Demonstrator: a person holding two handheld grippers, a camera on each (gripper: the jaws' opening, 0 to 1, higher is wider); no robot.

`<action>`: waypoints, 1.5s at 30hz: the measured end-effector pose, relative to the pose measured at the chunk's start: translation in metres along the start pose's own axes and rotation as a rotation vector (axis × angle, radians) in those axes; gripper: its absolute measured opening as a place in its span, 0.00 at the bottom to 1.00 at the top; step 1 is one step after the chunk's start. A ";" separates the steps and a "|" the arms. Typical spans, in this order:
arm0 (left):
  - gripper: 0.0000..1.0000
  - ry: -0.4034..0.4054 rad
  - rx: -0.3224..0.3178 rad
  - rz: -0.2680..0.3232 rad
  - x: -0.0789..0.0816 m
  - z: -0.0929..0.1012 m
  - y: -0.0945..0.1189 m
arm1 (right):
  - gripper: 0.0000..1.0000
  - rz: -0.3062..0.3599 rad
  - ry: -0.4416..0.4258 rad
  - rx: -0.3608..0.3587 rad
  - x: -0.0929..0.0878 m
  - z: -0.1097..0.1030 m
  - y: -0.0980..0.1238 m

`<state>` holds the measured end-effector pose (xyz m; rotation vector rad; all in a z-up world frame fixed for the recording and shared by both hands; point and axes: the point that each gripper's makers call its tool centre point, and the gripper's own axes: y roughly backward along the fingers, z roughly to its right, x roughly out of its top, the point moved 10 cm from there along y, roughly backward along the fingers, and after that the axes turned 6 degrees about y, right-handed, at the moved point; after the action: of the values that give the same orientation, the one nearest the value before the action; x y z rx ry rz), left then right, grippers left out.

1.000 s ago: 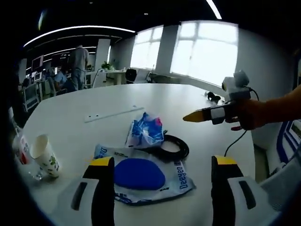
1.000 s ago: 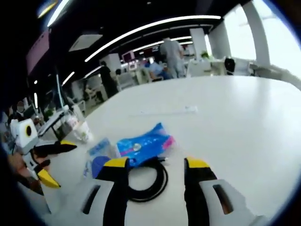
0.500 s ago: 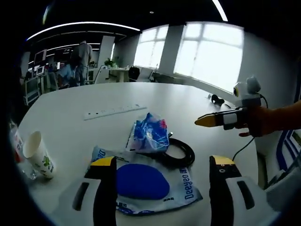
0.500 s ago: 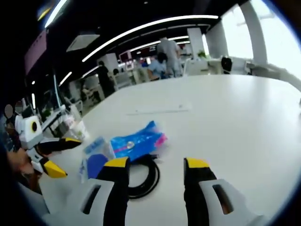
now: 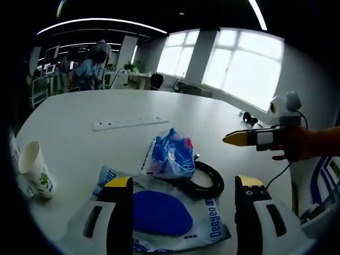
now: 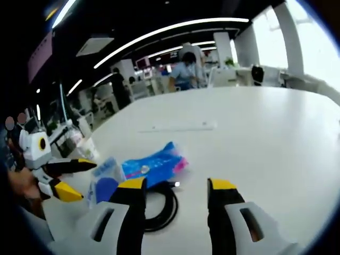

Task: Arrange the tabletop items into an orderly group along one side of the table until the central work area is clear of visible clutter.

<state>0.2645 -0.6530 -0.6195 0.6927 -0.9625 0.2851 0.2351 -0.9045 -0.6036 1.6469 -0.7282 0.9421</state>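
Both yellow-tipped grippers spread wide, gripping nothing: left gripper (image 5: 183,186) hovering over clear plastic bag with blue oval pad (image 5: 159,213), right gripper (image 6: 176,184) above black coiled cable (image 6: 162,204), crinkly blue packet (image 6: 151,164) just ahead.

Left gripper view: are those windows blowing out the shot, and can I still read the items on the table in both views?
In the left gripper view the windows are blown out white, yet the blue-printed bag, black cable coil and paper cup read clearly. In the right gripper view the white table looks evenly lit, while the left edge is dim and soft, with fisheye bending throughout.
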 end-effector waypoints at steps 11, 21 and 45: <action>0.74 0.053 0.015 0.017 0.004 -0.003 -0.011 | 0.41 -0.005 0.009 0.012 0.005 0.001 -0.008; 0.71 0.098 0.035 0.011 0.004 -0.007 -0.017 | 0.41 -0.013 0.016 0.015 0.007 0.006 -0.016; 0.70 0.223 0.116 0.038 0.010 -0.012 -0.035 | 0.41 -0.045 0.041 0.052 0.014 0.010 -0.050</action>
<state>0.2959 -0.6726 -0.6301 0.7326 -0.7515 0.4454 0.2868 -0.9015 -0.6172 1.6783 -0.6411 0.9669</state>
